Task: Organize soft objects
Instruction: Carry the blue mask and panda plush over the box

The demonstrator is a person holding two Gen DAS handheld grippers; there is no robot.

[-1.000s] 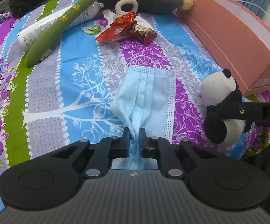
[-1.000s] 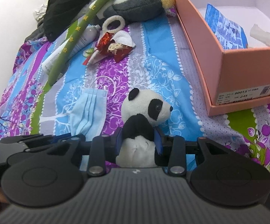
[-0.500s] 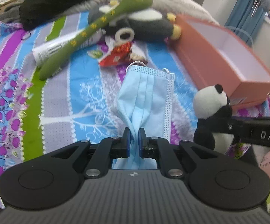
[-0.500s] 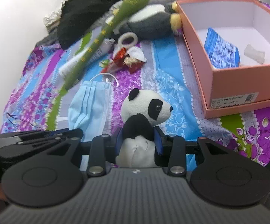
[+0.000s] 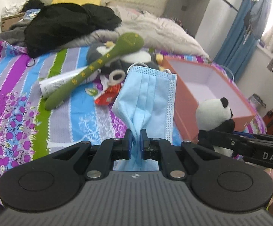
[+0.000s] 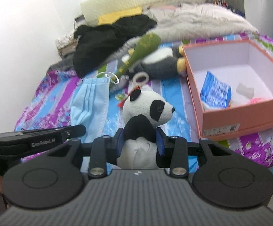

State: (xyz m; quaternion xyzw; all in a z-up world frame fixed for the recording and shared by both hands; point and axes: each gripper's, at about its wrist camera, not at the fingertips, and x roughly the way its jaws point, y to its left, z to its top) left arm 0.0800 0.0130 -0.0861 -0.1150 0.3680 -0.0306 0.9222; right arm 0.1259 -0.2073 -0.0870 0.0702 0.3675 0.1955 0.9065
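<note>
My left gripper (image 5: 135, 131) is shut on a light blue face mask (image 5: 147, 92) and holds it up above the bed; the mask also shows in the right wrist view (image 6: 91, 103). My right gripper (image 6: 140, 134) is shut on a small panda plush (image 6: 147, 111) and holds it upright in the air; the panda shows at the right of the left wrist view (image 5: 213, 116). The open salmon-pink box (image 6: 236, 120) sits on the bed to the right of both grippers; it holds a blue packet (image 6: 215, 90) and small white and pink items.
On the patterned bedspread (image 5: 13, 98) lie a long green plush stick (image 5: 96, 67), a white tube (image 5: 59, 84), a grey penguin plush (image 6: 161, 62), red snack wrappers (image 5: 108, 98) and a ring (image 6: 140, 79). Black clothes (image 5: 64, 26) and a grey fur blanket (image 5: 164, 32) lie at the back.
Both grippers have risen and tilted up, lifting the mask and the panda off the bed. The views now show the headboard and the room behind.
</note>
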